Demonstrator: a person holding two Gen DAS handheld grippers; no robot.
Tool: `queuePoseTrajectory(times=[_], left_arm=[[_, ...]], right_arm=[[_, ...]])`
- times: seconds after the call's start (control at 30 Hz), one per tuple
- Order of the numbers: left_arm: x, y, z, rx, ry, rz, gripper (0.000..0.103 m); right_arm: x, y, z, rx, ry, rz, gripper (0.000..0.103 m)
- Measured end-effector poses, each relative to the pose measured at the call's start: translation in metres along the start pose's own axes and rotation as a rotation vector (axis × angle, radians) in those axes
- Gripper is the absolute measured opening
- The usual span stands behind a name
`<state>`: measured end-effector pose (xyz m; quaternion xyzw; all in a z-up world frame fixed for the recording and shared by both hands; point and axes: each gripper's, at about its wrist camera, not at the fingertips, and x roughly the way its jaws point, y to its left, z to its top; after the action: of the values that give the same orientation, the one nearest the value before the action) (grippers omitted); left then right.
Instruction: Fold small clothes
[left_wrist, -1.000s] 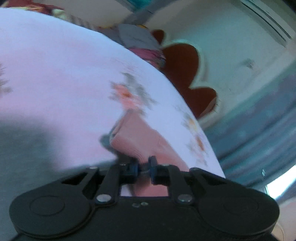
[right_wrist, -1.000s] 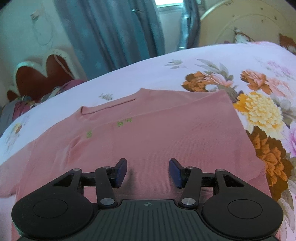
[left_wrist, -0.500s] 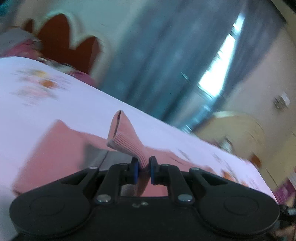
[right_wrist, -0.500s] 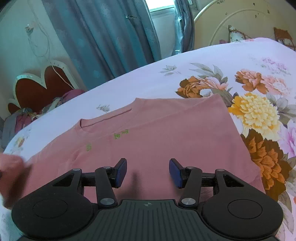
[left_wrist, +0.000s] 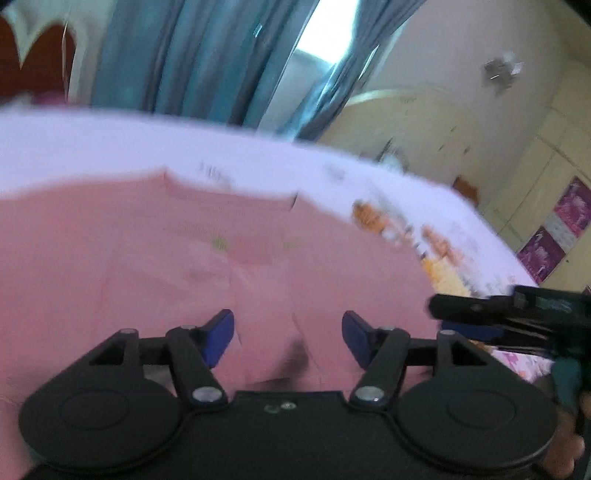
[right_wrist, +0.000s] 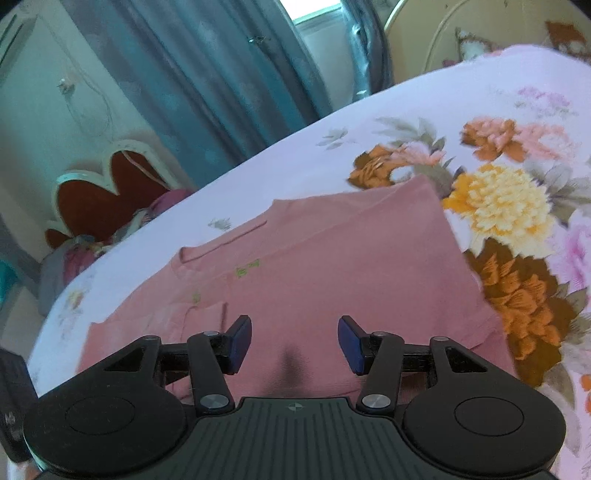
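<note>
A small pink shirt (right_wrist: 332, 266) lies flat on the floral bedsheet, collar toward the curtains. Its left sleeve (right_wrist: 166, 321) is folded in over the body. In the left wrist view the shirt (left_wrist: 184, 258) fills the middle, blurred. My left gripper (left_wrist: 288, 334) is open and empty just above the shirt's lower part. My right gripper (right_wrist: 294, 341) is open and empty above the shirt's hem. The right gripper also shows at the right edge of the left wrist view (left_wrist: 509, 306).
The floral bedsheet (right_wrist: 498, 192) covers the bed. A red heart-shaped headboard (right_wrist: 99, 192) with bundled clothes (right_wrist: 74, 258) stands at the far left. Blue curtains (right_wrist: 221, 74) and a cream cabinet (left_wrist: 461, 140) lie beyond the bed.
My left gripper held the sleeve pinched and lifted, carried it over the shirt body, then opened and let it go. The right gripper stayed open, shifting slightly closer over the hem.
</note>
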<state>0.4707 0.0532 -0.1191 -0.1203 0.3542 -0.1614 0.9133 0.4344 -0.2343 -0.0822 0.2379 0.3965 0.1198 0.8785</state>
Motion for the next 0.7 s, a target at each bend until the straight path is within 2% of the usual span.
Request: queuePoseTrajectory(times=[0.07,0.17,0.23,0.27,0.33,0.43,0.57,0.7], left_arm=[[-0.024,0.012,-0.004,-0.009,-0.026,0.041,0.061],[-0.067,0.052,-0.014,-0.055,-0.069,0.121,0.052],[-0.092,0.080,-0.022,-0.067,-0.077,0.216,0.047],[-0.105,0.096,-0.029,-0.061,-0.067,0.290,0.047],[-0.116,0.119,-0.040,-0.060,-0.036,0.372,0.047],[-0.115,0.145,-0.050,-0.124,-0.005,0.383,0.047],[-0.095,0.163,-0.049,-0.181,-0.008,0.371,0.047],[-0.086,0.165,-0.042,-0.148,-0.019,0.366,0.047]], right_arm=[[0.002,0.000,0.000,0.015,0.010,0.057,0.051],[0.018,0.004,-0.004,0.064,0.059,0.123,0.051],[0.034,0.011,-0.008,0.079,0.106,0.158,0.051],[0.041,0.015,-0.010,0.080,0.127,0.170,0.051],[0.055,0.026,-0.016,0.080,0.176,0.204,0.051],[0.070,0.044,-0.029,0.068,0.223,0.226,0.051],[0.087,0.059,-0.036,0.071,0.252,0.211,0.051],[0.099,0.066,-0.038,0.107,0.235,0.196,0.051]])
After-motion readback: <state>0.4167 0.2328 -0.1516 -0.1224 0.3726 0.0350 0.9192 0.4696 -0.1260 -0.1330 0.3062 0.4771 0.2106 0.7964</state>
